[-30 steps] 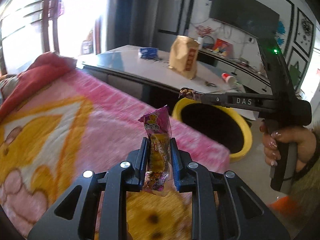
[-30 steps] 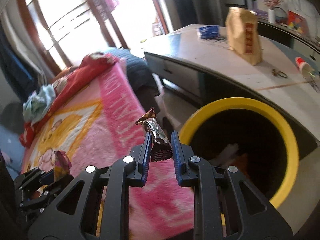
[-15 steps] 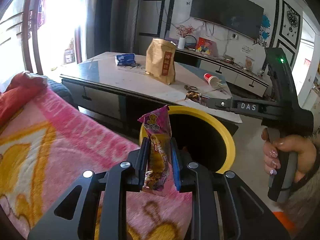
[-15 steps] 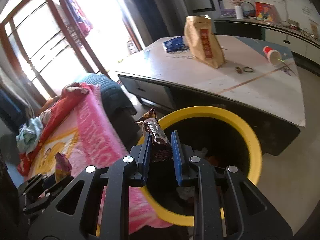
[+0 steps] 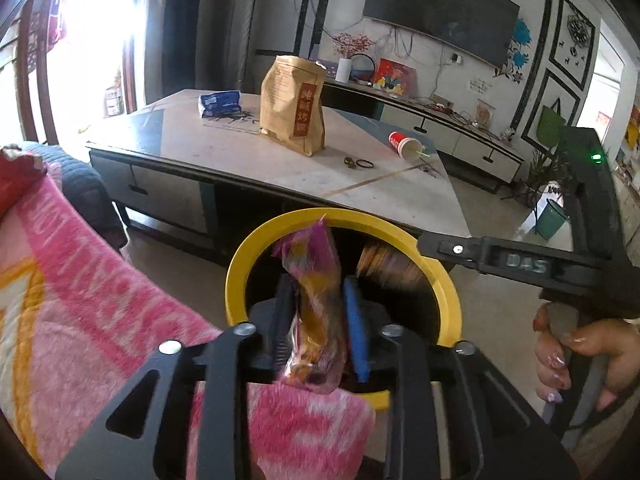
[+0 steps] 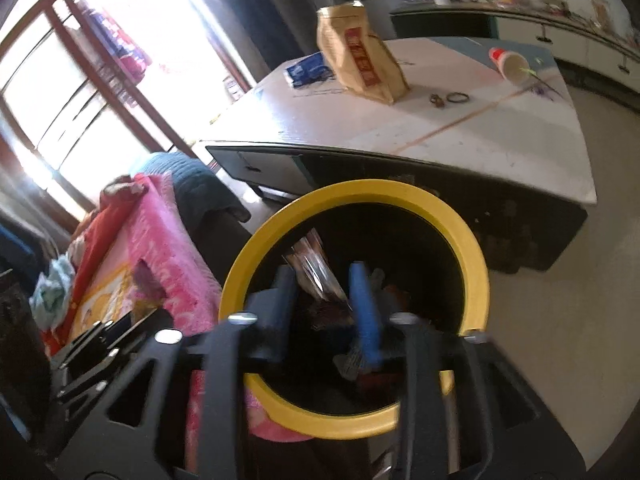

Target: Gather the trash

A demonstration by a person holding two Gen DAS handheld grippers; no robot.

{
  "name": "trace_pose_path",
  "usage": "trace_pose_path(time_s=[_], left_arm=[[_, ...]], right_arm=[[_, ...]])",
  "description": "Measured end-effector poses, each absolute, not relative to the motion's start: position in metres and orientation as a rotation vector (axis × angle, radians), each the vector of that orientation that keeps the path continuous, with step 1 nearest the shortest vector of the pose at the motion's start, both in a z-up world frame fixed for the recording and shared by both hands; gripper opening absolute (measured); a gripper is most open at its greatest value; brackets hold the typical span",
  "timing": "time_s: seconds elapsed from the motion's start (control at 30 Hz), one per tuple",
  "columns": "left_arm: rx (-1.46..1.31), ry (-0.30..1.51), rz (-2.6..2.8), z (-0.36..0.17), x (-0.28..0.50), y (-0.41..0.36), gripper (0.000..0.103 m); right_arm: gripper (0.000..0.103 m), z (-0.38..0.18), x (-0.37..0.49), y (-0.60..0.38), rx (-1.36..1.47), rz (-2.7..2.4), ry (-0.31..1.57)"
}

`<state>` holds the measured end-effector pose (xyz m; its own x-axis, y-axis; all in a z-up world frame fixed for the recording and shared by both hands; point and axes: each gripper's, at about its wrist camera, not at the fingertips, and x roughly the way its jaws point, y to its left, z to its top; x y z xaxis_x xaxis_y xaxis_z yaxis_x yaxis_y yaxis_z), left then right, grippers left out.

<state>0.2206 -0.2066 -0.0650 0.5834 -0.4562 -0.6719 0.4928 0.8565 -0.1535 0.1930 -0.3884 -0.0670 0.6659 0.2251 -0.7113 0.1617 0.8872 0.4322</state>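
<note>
Both grippers are over the yellow-rimmed bin [image 5: 236, 268], so the step in hand looks like the drop, the carrying being done. The left gripper [image 5: 316, 316] has its fingers spread, and the pink wrapper [image 5: 314, 308] stands between them, blurred and seemingly loose rather than pinched; its upper end is over the bin's dark mouth, its lower end down between the finger bases near the bin's near rim. The right gripper [image 6: 324, 300] also has its fingers parted, with the brown wrapper [image 6: 314, 272] tilted in the gap, blurred, over the bin's opening [image 6: 460, 216]; whether either wrapper is touching a finger I cannot tell. In the left view a blurred brown shape [image 5: 386, 264] shows just off the tip of the right gripper above the bin, most likely that same wrapper. The bin stands on the floor between the pink blanket [image 5: 100, 320] and the low counter [image 5: 248, 152], with some rubbish already dim inside it. On the counter sit a paper bag [image 5: 294, 108], a blue packet [image 5: 220, 104] and a tipped red cup [image 5: 404, 144], which may be next to collect. The next move, as I judge it, calls for holding both sets of fingers wide and steady over the opening until the wrappers fall clear; the pink one sits close to the near rim and could slide onto the blanket, so nudging the left gripper forward over the middle would be safer.
</note>
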Motion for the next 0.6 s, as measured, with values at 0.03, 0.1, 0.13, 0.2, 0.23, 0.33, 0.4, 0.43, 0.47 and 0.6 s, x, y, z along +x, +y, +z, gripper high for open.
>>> trace_pose_path(time_s=[0.03, 0.1, 0.13, 0.2, 0.23, 0.33, 0.4, 0.43, 0.47, 0.6], left_arm=[[0.052, 0.773, -0.555, -0.067, 0.223, -0.208, 0.047], [0.037, 0.788, -0.553, -0.071, 0.227, -0.209, 0.057], [0.031, 0.790, -0.551, -0.071, 0.228, -0.207, 0.063], [0.032, 0.779, -0.545, -0.067, 0.225, -0.203, 0.078], [0.032, 0.770, -0.544, -0.065, 0.223, -0.200, 0.082], [0.022, 0.740, -0.528, -0.054, 0.213, -0.186, 0.094], [0.015, 0.711, -0.489, -0.045, 0.203, -0.172, 0.096], [0.015, 0.701, -0.471, -0.042, 0.198, -0.166, 0.096], [0.016, 0.687, -0.434, -0.037, 0.192, -0.157, 0.096], [-0.004, 0.652, -0.353, -0.026, 0.170, -0.126, 0.096]], right_arm=[[0.044, -0.066, 0.191, -0.391, 0.494, 0.022, 0.846], [0.044, -0.064, 0.186, -0.396, 0.499, 0.008, 0.837], [0.047, -0.061, 0.181, -0.397, 0.500, -0.003, 0.828], [0.054, -0.055, 0.172, -0.397, 0.484, -0.022, 0.803], [0.059, -0.050, 0.165, -0.394, 0.465, -0.028, 0.785], [0.075, -0.036, 0.146, -0.380, 0.407, -0.031, 0.733], [0.085, -0.027, 0.132, -0.368, 0.368, -0.034, 0.696], [0.087, -0.022, 0.125, -0.364, 0.356, -0.038, 0.672], [0.091, -0.018, 0.118, -0.360, 0.344, -0.042, 0.650], [0.092, -0.006, 0.092, -0.340, 0.298, -0.081, 0.565]])
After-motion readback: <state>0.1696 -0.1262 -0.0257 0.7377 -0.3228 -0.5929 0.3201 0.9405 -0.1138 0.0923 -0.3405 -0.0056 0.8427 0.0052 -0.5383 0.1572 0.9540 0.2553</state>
